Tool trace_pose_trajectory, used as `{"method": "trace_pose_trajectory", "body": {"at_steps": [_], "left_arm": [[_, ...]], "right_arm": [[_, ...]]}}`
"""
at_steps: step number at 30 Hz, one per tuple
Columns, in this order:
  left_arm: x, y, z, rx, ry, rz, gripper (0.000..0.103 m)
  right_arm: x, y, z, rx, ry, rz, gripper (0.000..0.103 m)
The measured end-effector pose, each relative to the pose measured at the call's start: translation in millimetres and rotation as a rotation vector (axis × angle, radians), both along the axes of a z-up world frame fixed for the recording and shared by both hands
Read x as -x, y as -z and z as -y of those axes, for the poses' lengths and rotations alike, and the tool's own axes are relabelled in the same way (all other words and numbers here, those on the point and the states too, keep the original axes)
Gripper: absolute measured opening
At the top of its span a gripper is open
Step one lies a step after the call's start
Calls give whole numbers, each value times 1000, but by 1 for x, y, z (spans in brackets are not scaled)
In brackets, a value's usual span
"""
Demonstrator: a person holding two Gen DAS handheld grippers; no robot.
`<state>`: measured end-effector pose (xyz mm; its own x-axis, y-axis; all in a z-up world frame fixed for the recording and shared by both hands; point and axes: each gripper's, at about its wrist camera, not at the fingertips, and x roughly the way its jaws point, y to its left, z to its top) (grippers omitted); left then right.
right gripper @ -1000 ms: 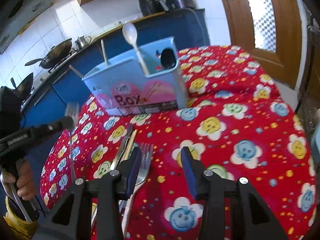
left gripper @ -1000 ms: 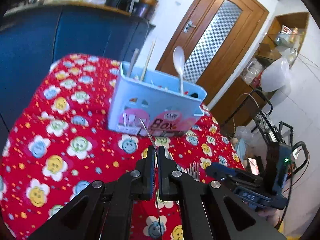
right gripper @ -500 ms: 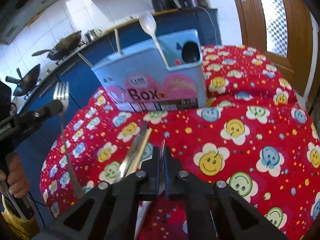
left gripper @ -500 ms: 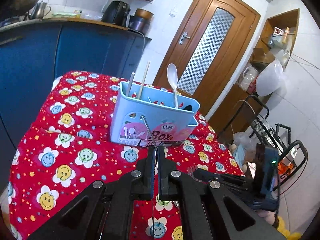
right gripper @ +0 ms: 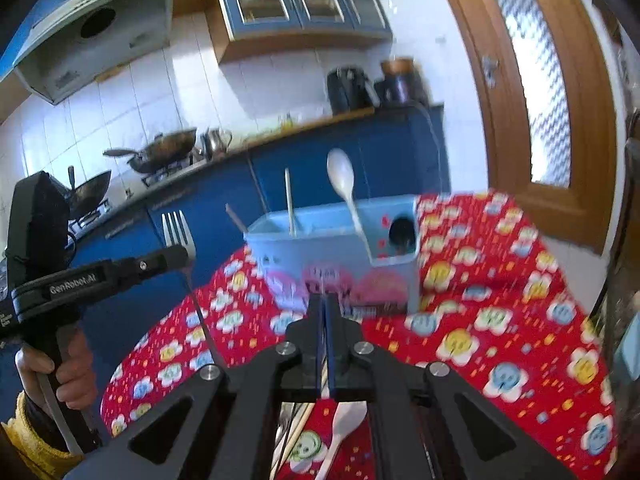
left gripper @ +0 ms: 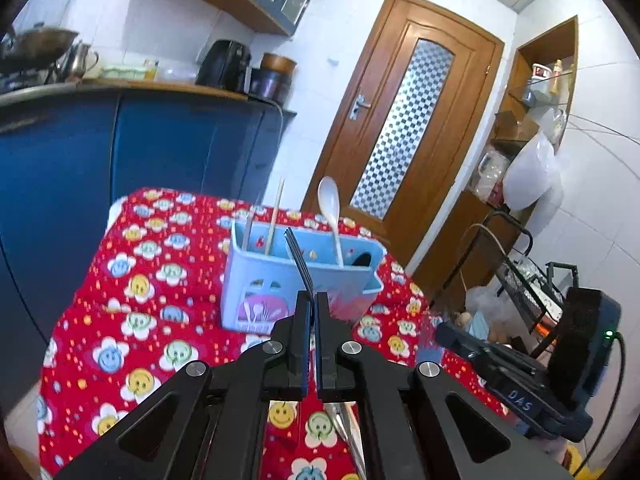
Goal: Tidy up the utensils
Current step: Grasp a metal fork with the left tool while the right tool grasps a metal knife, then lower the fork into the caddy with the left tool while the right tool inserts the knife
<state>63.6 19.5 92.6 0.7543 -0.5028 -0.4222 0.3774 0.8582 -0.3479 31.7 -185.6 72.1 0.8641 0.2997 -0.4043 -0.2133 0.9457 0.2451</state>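
A light blue utensil box stands on the red smiley tablecloth; it holds a white spoon, chopsticks and a dark ladle. My left gripper is shut on a metal fork, tines up, held above the table in front of the box; the fork also shows in the right wrist view. My right gripper is shut on a thin utensil seen edge-on, raised before the box. A white spoon and chopsticks lie on the cloth below it.
A blue kitchen counter with woks and appliances runs behind the table. A wooden door is at the right. A wire rack and bags stand beside the table's right edge.
Both grippers have risen from the cloth. The right gripper shut on a utensil half a second ago and has lifted it. The left gripper has lifted the fork higher, towards the box.
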Motion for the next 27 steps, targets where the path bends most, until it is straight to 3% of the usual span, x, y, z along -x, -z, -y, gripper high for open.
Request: {"method": "trace_pose_trajectory", "body": {"at_steps": [8,18,27], "left_arm": [[-11,-37,3,-11,-19,95,1],[-55,-89,6,-17,-94,184,1],[-96,-90,16,-33,-141,199,2]], "right_arm": [[-3,-40,13,14,103,130,2],[-30,-77,21,114,190,228,3],[-70,-98,26,192,257,291,3]]}}
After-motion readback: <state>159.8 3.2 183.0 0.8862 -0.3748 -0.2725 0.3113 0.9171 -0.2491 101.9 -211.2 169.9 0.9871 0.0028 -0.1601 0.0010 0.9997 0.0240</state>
